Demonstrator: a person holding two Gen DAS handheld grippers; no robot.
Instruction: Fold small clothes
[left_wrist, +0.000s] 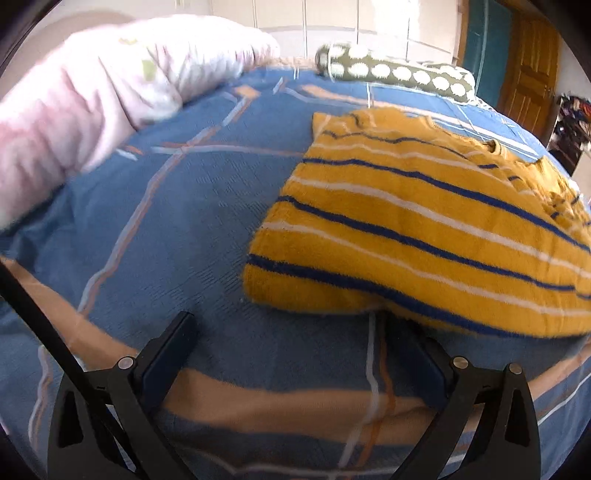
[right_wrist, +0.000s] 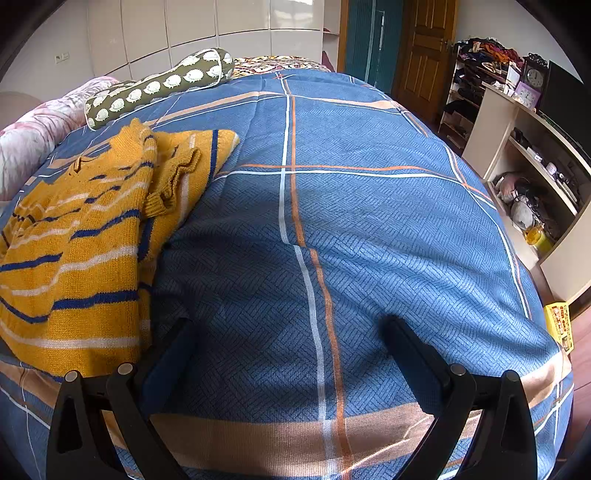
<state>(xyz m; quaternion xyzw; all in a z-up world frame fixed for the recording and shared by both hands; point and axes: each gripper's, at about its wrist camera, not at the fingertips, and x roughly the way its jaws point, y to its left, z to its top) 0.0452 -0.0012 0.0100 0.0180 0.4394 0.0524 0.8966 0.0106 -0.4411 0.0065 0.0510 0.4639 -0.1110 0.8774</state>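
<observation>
A small mustard-yellow knit sweater (left_wrist: 424, 221) with blue and white stripes lies folded on the blue checked bedspread (left_wrist: 177, 206). In the left wrist view its near hem lies just beyond my left gripper (left_wrist: 288, 325), whose right finger tip sits under the hem edge; the jaws stand wide open with only bedspread between them. In the right wrist view the sweater (right_wrist: 81, 240) lies to the left, a sleeve bunched on top. My right gripper (right_wrist: 288, 325) is open over bare bedspread (right_wrist: 332, 203), its left finger beside the sweater's right edge.
A pink quilt (left_wrist: 81, 103) is heaped at the bed's left. A green bolster with white dots (right_wrist: 159, 85) lies at the far side. Right of the bed stand white shelves (right_wrist: 532, 177) with clutter and a wooden door (right_wrist: 424, 55). A yellow box (right_wrist: 559, 325) sits on the floor.
</observation>
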